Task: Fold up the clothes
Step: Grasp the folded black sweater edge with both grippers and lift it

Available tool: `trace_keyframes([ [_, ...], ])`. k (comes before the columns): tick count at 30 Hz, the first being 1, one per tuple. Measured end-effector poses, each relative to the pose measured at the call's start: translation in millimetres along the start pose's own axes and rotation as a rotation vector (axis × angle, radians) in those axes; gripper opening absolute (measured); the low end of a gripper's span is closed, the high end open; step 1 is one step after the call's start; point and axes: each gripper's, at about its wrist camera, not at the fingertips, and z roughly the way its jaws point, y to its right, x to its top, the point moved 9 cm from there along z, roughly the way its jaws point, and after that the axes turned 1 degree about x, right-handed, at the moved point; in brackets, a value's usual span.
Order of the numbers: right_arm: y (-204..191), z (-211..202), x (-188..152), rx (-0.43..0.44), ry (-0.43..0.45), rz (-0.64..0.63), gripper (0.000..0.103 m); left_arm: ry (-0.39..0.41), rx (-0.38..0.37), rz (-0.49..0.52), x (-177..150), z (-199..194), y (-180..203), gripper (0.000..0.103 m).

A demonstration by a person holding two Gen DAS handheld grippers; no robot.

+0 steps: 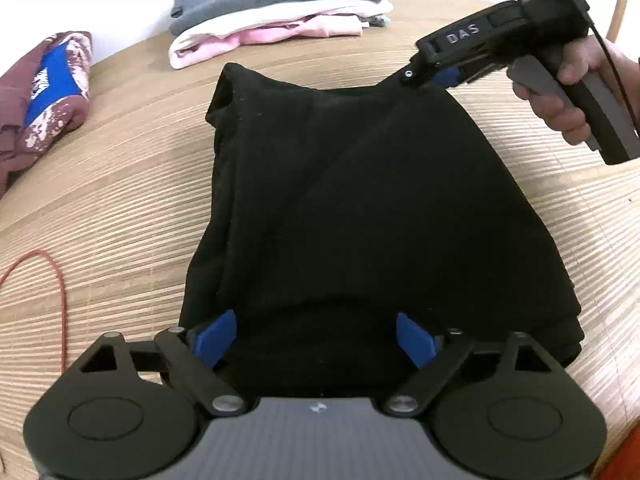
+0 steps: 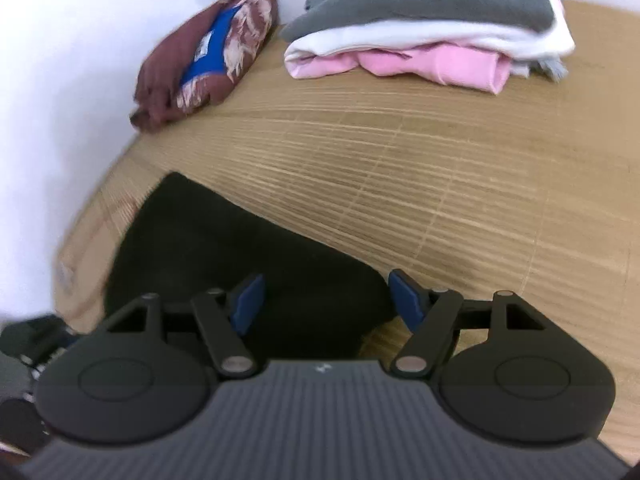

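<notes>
A black garment (image 1: 360, 200) lies folded flat on the slatted wooden table (image 1: 120, 200). My left gripper (image 1: 316, 336) hangs open over its near edge, and the wide-set blue pads (image 1: 216, 336) do not press the cloth. In the left wrist view a hand holds my right gripper (image 1: 436, 76) at the garment's far right corner. The right wrist view shows that gripper (image 2: 328, 302) open above the same corner of the black garment (image 2: 240, 256), with one blue pad over the cloth and the other beside its edge.
A stack of folded grey, white and pink clothes (image 1: 280, 12) (image 2: 432, 32) sits at the back by the white wall. A folded maroon garment with a blue print (image 1: 44, 92) (image 2: 208, 60) lies at the left. A red cord (image 1: 56, 280) curls near the left edge.
</notes>
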Motion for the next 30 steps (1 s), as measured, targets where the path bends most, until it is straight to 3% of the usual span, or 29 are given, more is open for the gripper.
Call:
trace_keyframes([
  [3,-9,-6,-11,-0.020,-0.013,-0.026,0.065,0.016,-0.022,0.038,-2,0,-3,0.091],
  [8,-12,-25,-32,-0.071,0.013,0.100,0.035,0.029,-0.065,0.137,0,4,-10,0.092],
  [11,-10,-54,-51,-0.103,0.071,0.218,0.031,0.038,-0.095,0.236,7,9,-10,0.093],
  [13,-8,-75,-69,-0.124,0.115,0.297,0.030,0.039,-0.083,0.312,19,18,-10,0.103],
  [14,-9,-87,-83,-0.148,0.129,0.329,0.030,0.038,-0.081,0.345,25,23,-10,0.103],
  [16,-12,-104,-111,-0.199,0.139,0.375,0.030,0.034,-0.128,0.398,38,32,-7,0.103],
  [20,-29,-132,-173,-0.246,0.128,0.458,0.030,0.046,-0.155,0.497,68,46,3,0.103],
  [23,-42,-147,-202,-0.175,0.168,0.526,0.037,-0.059,-0.212,0.380,77,49,-7,0.099],
  [25,-35,-168,-206,-0.145,0.255,0.560,0.043,-0.055,-0.328,0.214,73,32,-26,0.098],
  [27,-24,-191,-202,-0.172,0.336,0.555,0.062,-0.029,-0.433,0.031,65,14,-49,0.101],
  [28,-19,-202,-199,-0.198,0.365,0.539,0.077,-0.017,-0.466,-0.057,61,8,-61,0.103],
  [29,-15,-207,-195,-0.227,0.369,0.511,0.085,-0.013,-0.466,-0.137,57,7,-72,0.103],
  [30,-12,-209,-191,-0.245,0.362,0.481,0.085,-0.031,-0.450,-0.212,52,12,-80,0.103],
])
